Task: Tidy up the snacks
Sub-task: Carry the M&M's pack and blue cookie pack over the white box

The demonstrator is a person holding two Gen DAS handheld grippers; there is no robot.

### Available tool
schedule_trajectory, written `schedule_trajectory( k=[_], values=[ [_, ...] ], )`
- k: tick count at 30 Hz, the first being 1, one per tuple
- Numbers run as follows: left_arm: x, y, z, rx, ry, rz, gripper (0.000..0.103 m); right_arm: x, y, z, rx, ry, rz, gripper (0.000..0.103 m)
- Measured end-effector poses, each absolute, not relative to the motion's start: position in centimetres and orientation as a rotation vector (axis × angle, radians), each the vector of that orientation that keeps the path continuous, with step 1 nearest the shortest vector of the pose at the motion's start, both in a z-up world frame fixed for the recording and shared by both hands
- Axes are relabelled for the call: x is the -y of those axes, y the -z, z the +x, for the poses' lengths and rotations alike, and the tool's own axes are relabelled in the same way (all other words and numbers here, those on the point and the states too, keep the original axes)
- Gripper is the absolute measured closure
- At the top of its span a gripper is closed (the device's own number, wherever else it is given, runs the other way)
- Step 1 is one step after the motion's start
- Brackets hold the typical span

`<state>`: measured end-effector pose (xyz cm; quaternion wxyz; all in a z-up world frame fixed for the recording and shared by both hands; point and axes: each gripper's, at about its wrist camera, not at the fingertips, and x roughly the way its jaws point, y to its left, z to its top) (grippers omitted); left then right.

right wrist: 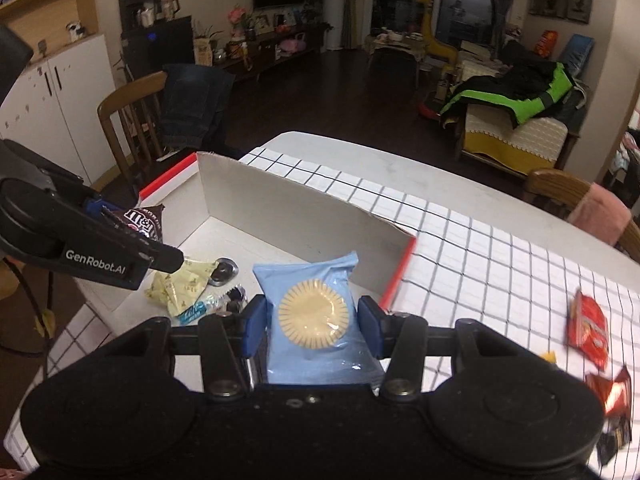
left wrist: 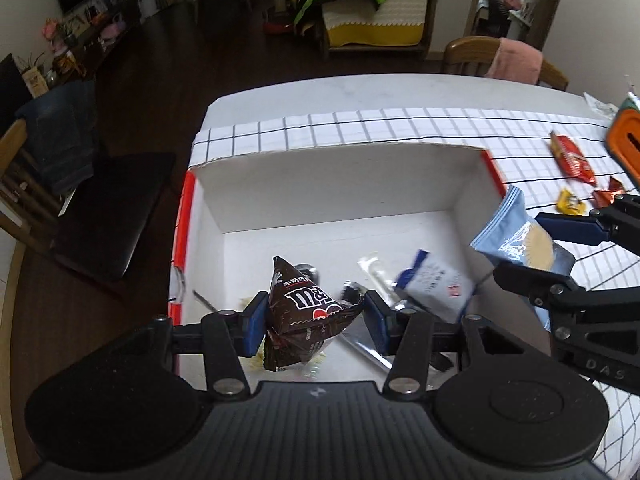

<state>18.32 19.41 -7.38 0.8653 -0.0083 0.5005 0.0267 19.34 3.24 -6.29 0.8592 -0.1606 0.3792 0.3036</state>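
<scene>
While the left tool [left wrist: 314, 316] grips a brown chocolate bag [left wrist: 308, 312] above the white box [left wrist: 340, 184], the right tool [right wrist: 311, 322] clamps a blue cookie packet [right wrist: 312, 320] at the box's red-edged right wall. Other packets [right wrist: 180, 292] lie on the box floor; its far half is bare. Red wrappers [left wrist: 570, 156] lie apart on the checked table [left wrist: 400, 124], right of the box.

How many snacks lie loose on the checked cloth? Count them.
3: a red packet, a yellow candy and an orange wrapper, right of the box; more may be hidden.
</scene>
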Motion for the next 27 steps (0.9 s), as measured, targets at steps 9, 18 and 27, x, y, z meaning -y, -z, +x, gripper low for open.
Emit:
schedule_trajectory(
  k=[9, 18, 27],
  values=[
    [-19.4, 9.6, 20.3, -1.111, -0.018, 0.033, 0.053, -7.1, 10.2, 21.0, -0.869, -0.674, -0.441, 0.055],
    [-18.8, 11.7, 22.7, -1.218, -0.018, 0.048, 0.053, -8.3, 12.2, 21.7, -0.939, -0.677, -0.497, 0.055],
    [-18.4, 12.9, 24.1, -1.311, -0.012, 0.064, 0.052, -8.5, 12.8, 21.9, -0.976, -0.684, -0.504, 0.055]
  ],
)
